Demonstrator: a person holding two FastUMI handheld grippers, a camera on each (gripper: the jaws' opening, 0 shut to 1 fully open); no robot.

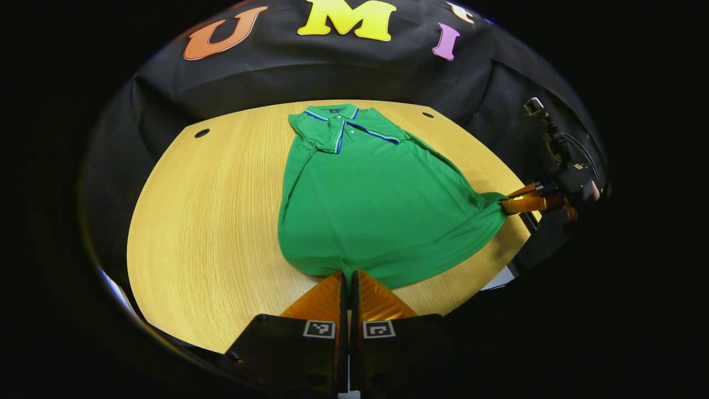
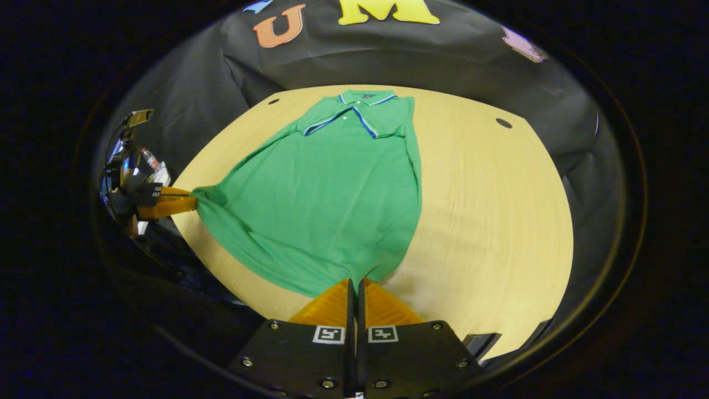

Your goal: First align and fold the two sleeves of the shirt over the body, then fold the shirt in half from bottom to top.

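Fingers on your left gripper (image 1: 349, 274) and right gripper (image 2: 355, 282) are each pinched tight on a hem corner of the green shirt (image 1: 376, 205), low over the surface (image 1: 210, 221).

- Shirt (image 1: 365, 210): soft matt knit cloth ahead of the left gripper (image 1: 349, 277), smooth over the body and puckered where the fingers pinch its hem; collar (image 1: 332, 113) has a woven striped trim.
- Table (image 1: 210, 221): wood with fine straight grain and a low satin sheen, beneath both grippers.
- Wall cloth (image 2: 443, 61): matt fabric beyond the table, hanging in loose folds.
- Right gripper (image 2: 355, 285): ribbed, translucent plastic-looking fingers; the body behind them is matt and hard, with small shiny screws and paper-like printed markers (image 2: 382, 334).
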